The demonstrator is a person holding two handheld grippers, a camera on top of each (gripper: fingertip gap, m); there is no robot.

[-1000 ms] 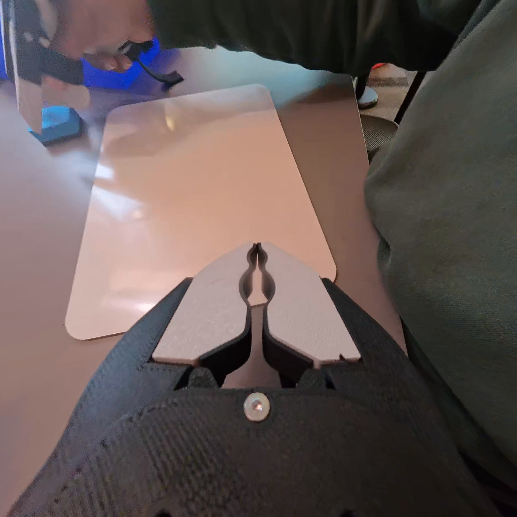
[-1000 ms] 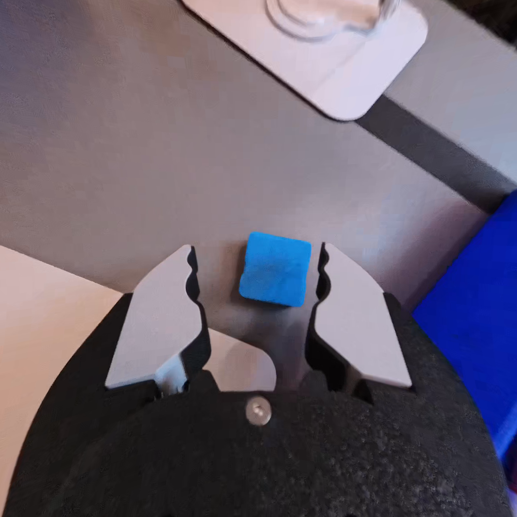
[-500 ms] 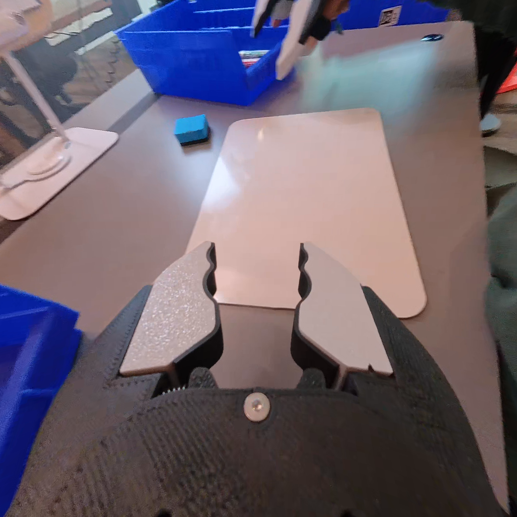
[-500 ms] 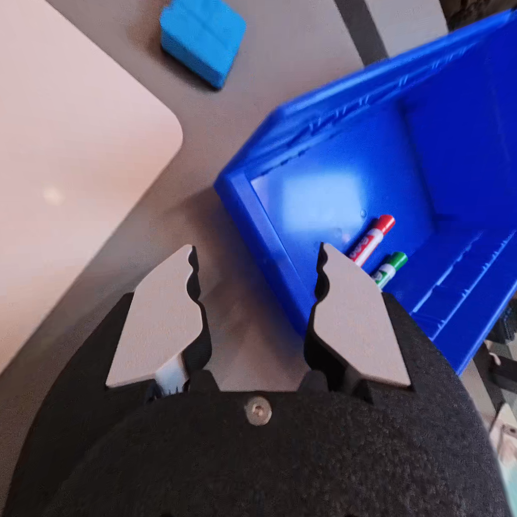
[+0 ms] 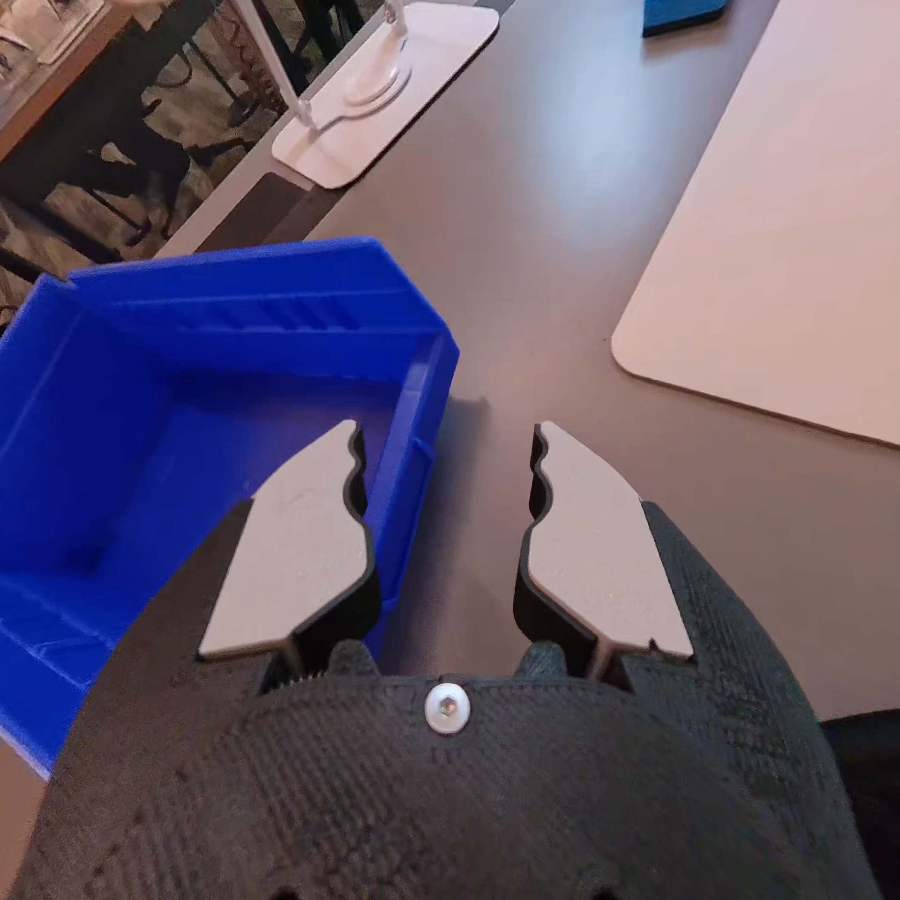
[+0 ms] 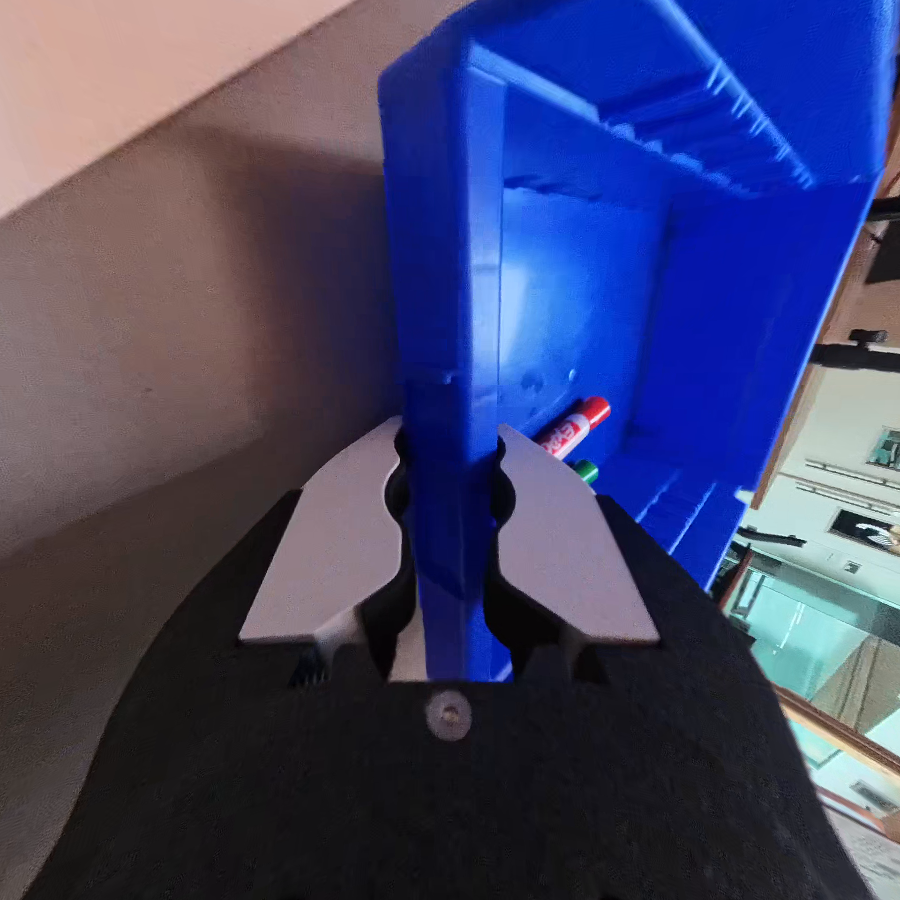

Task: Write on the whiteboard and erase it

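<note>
Whiteboard: a thin, glossy, pale sheet with rounded corners, lying flat on the matte grey-brown surface at the right of the left wrist view, and unmarked where visible. Its corner also shows at the upper left of the right wrist view. A blue eraser block sits at the top edge, just beside the board.

The step in hand appears to be preparation for writing. The right gripper is clamped on the side wall of a rigid blue plastic bin, its pale fingers pressed to either face of the wall. Inside the bin lie two cylindrical markers — a red-capped marker and a green-capped marker — at centre right of that view, not yet grasped.

The left gripper stands wide apart and holds nothing. One finger hangs over a second blue bin, which looks empty, at centre left; the other finger is over bare surface.

The next move likely calls for steadying or repositioning the bin, then taking a marker by its smooth barrel — a narrow, round target that may roll.

A white stand with a flat rounded base occupies the upper left.
</note>
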